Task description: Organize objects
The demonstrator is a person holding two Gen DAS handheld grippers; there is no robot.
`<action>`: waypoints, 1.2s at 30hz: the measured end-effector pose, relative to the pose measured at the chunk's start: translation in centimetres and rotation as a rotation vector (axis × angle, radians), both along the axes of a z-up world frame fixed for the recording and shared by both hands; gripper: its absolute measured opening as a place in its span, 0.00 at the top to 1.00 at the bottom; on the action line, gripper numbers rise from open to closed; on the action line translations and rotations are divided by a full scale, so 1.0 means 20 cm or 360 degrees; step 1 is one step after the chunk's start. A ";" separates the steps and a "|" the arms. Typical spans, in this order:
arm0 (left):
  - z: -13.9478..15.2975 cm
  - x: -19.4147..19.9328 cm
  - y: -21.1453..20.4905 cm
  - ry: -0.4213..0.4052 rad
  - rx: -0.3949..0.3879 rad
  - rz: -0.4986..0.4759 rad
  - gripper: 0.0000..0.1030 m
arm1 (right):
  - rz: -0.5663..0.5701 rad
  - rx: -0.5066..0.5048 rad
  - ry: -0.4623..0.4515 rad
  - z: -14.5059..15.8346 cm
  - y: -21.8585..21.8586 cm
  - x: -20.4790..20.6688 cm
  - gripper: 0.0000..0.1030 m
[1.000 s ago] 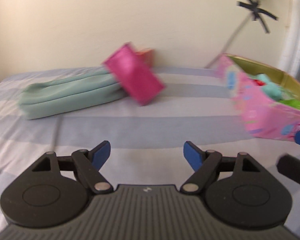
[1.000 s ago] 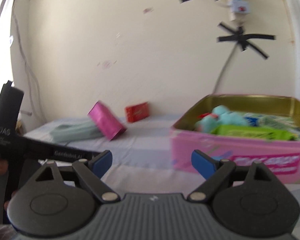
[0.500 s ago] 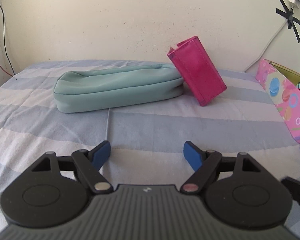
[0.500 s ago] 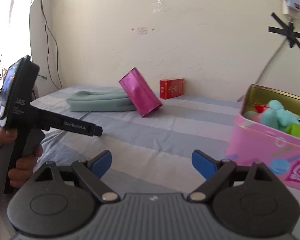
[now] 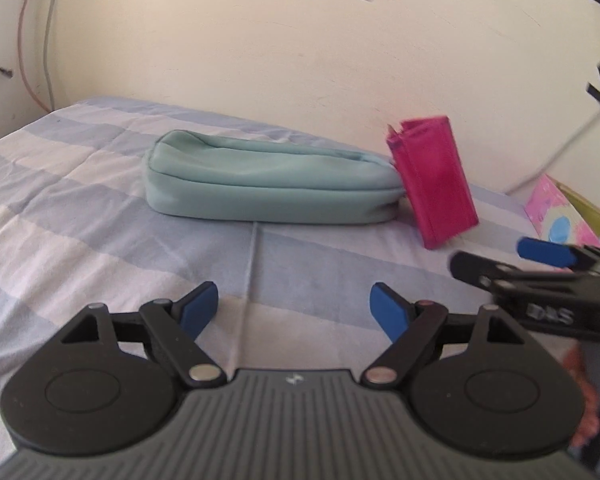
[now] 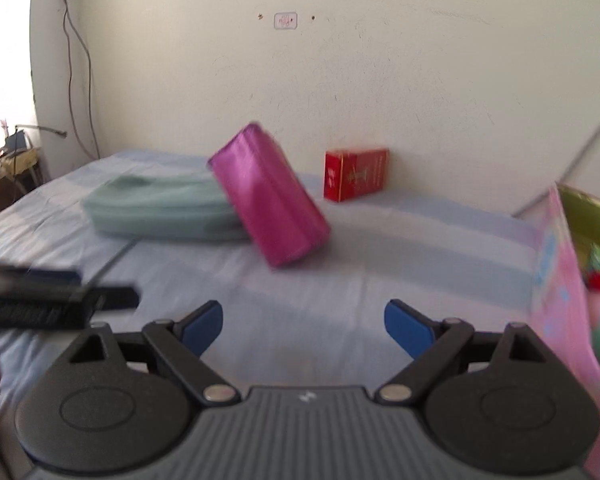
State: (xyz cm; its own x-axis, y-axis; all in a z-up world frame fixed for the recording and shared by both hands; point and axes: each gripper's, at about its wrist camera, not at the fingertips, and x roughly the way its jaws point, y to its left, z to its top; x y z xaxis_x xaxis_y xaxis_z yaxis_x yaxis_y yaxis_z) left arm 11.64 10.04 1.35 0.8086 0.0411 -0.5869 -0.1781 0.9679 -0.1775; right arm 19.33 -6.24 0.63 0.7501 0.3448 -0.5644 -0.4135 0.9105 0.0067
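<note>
"DAS" in pale letters on the right hand-held gripper (image 5: 540, 256); other labels too blurred.

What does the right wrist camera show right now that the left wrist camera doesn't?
Only the right wrist view shows the red box standing by the wall and items inside the pink tin. Only the left wrist view shows the teal pouch's full length unblocked. Both show the pouch with the magenta wallet leaning on its end, the striped bedsheet, and each other's gripper. The left gripper and right gripper are both opening, nothing between their fingers.
</note>
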 end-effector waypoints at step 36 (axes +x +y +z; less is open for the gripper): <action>0.06 -0.17 0.01 -0.0084 -0.0297 -0.0272 0.16 | 0.0289 -0.0423 -0.0234 0.07 -0.31 -0.90 0.15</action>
